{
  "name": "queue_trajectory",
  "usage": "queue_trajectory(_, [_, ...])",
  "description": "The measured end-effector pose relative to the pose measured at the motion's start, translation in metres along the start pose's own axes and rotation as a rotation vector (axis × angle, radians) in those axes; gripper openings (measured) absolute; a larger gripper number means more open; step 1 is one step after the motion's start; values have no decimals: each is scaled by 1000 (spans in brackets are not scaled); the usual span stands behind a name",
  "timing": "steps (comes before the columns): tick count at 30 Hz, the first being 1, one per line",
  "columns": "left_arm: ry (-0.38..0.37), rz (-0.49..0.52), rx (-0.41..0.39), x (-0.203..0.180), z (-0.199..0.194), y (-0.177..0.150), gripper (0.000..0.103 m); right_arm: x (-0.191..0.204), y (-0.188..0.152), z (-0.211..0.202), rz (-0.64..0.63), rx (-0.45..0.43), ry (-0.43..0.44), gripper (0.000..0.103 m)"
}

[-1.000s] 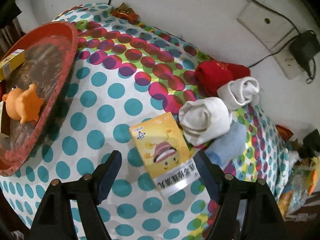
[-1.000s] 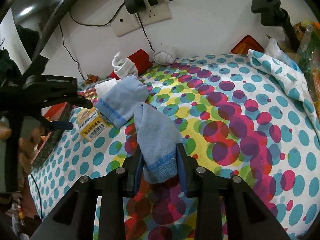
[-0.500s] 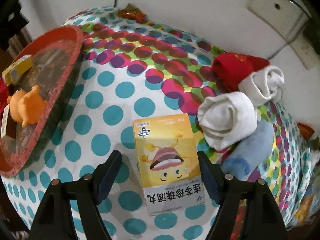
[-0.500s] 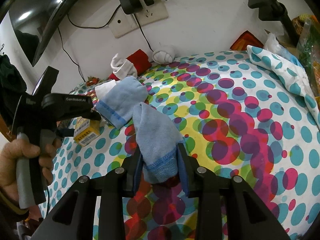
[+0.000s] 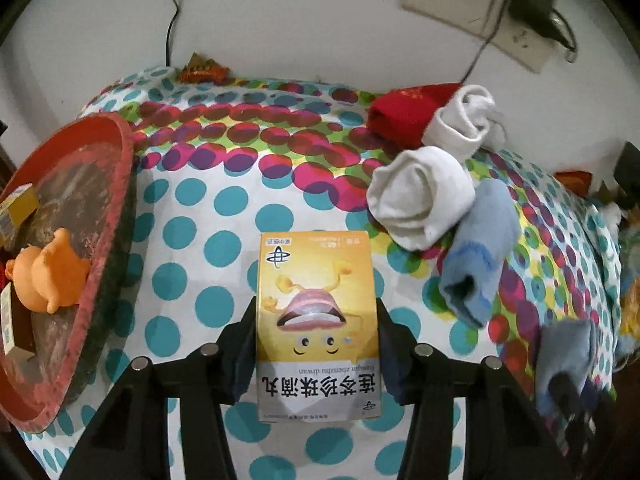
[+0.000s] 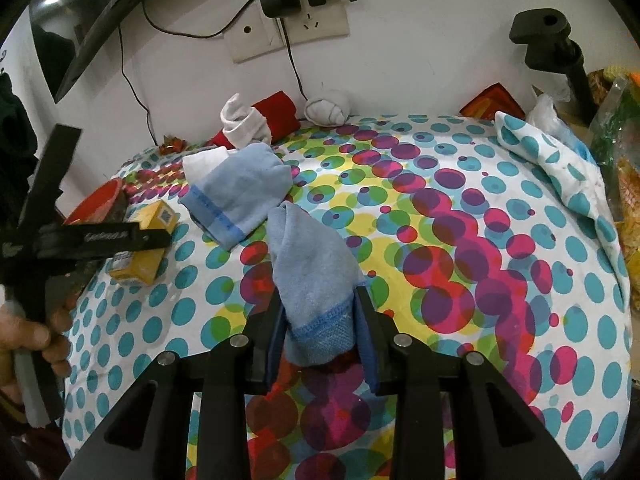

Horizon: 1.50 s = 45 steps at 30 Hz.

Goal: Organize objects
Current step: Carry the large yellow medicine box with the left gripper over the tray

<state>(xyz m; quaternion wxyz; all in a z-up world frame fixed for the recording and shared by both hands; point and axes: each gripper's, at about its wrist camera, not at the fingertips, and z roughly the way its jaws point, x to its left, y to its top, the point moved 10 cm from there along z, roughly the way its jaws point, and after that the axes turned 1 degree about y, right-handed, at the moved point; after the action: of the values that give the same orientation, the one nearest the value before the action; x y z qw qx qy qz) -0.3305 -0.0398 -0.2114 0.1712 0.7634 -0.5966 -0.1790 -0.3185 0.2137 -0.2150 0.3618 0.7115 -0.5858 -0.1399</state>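
1. While the yellow box lies flat on the dotted cloth, your left gripper is closing around its sides.
2. Your right gripper pinches a blue sock nearby.
3. Left sits a red tray.

Left wrist view: close, steeply down, yellow box between its tongs. Right view: shallower, box far left; both share it.

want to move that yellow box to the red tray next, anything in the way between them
Nothing visible. The yellow box sits between the closing jaws of the left gripper, and only bare dotted cloth lies between it and the red tray. The socks lie on the box's other side, away from the tray.
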Motion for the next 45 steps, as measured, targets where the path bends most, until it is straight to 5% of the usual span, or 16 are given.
queue_trajectory(18, [-12, 249, -206, 17, -83, -38, 52, 1, 1, 2, -23, 4, -50, 30])
queue_trajectory(45, [157, 72, -257, 183, -123, -18, 52, 0, 1, 2, -52, 9, -87, 30])
